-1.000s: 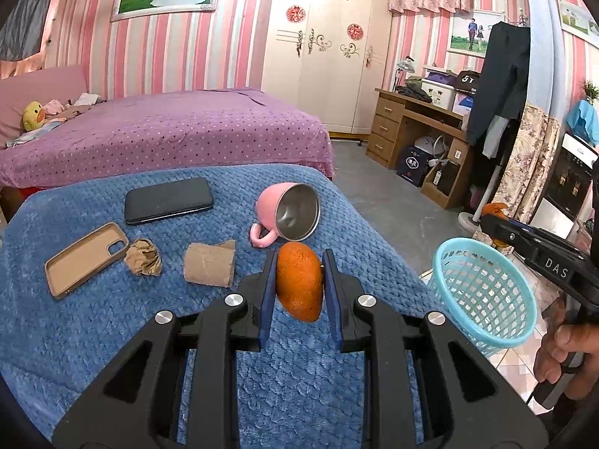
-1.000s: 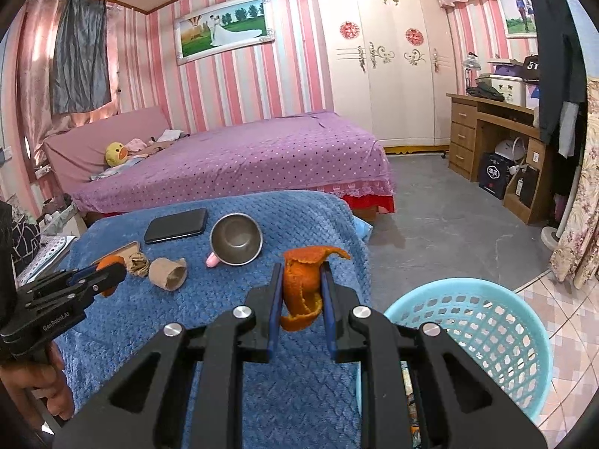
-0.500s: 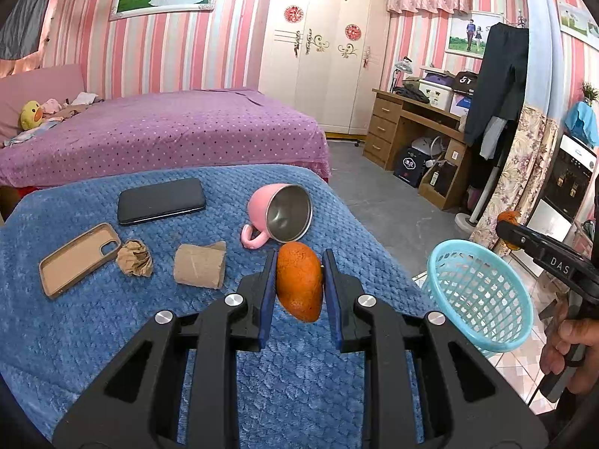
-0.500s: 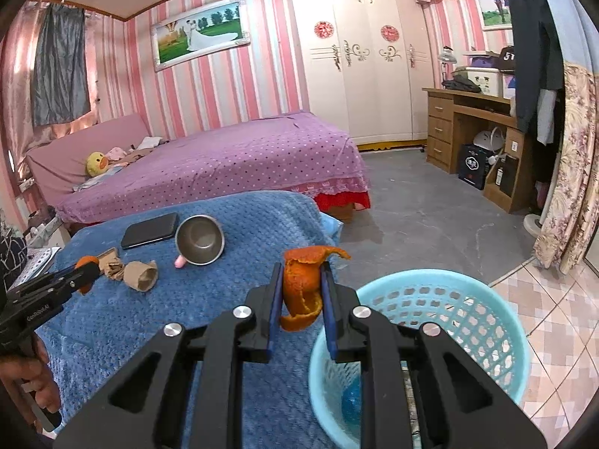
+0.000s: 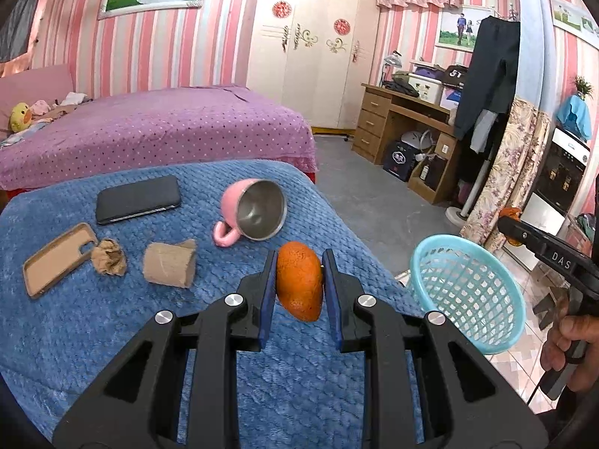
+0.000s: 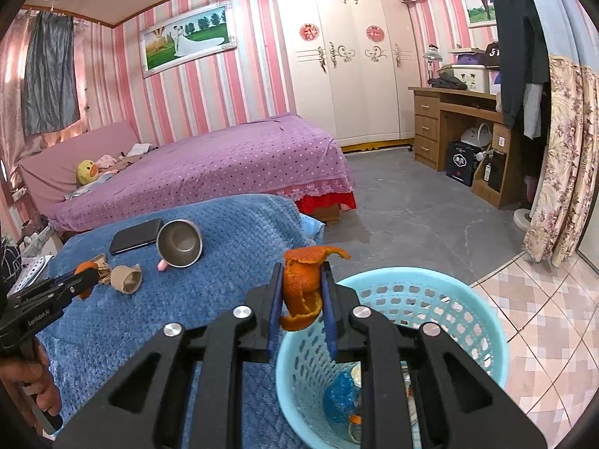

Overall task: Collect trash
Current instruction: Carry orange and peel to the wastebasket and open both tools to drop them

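Upright, curled orange peel (image 6: 302, 287) in right tongs (image 6: 301, 292), long axis vertical

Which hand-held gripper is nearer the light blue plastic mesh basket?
Right. The right hand-held gripper, shut on curled orange peel, hangs over the light blue plastic mesh basket's rim; the left hand-held gripper is over the blue blanket.

Blue quilted blanket (image 5: 112, 321) carries: black phone (image 5: 137, 199) at 11 o'clock, tan phone case (image 5: 56, 258) at 9, crumpled paper (image 5: 108, 258), cardboard tube (image 5: 170, 269), pink mug (image 5: 254, 211) on its side at 12.
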Tool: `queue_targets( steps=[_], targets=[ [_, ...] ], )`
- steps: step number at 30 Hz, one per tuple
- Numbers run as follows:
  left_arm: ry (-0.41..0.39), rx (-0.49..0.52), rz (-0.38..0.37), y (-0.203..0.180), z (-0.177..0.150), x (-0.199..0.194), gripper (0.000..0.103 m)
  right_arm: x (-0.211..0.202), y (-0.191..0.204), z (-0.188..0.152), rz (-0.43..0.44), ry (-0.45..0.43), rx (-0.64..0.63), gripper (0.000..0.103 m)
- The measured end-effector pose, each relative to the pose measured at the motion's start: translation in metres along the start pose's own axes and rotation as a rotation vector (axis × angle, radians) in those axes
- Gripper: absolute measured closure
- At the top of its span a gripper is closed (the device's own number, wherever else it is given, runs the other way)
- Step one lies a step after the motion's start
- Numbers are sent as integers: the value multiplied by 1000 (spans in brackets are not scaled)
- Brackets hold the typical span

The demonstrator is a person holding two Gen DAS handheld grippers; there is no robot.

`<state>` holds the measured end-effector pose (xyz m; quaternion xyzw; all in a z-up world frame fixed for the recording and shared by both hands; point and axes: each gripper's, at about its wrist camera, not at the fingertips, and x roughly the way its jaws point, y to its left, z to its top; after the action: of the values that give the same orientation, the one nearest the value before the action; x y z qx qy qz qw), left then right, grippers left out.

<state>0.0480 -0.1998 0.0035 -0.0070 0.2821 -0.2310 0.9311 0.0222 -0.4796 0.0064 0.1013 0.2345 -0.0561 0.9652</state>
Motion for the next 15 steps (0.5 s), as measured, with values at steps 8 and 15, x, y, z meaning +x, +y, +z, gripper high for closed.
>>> queue_targets(
  steps=[8,15],
  targets=[
    [-17,-2,-34,-18,6,3,80,-1,-19,-1,-21,7,19,84],
    [-9,20,-79,-40,10,12,80,-2,-29,-1,-26,3,35,84]
  ],
)
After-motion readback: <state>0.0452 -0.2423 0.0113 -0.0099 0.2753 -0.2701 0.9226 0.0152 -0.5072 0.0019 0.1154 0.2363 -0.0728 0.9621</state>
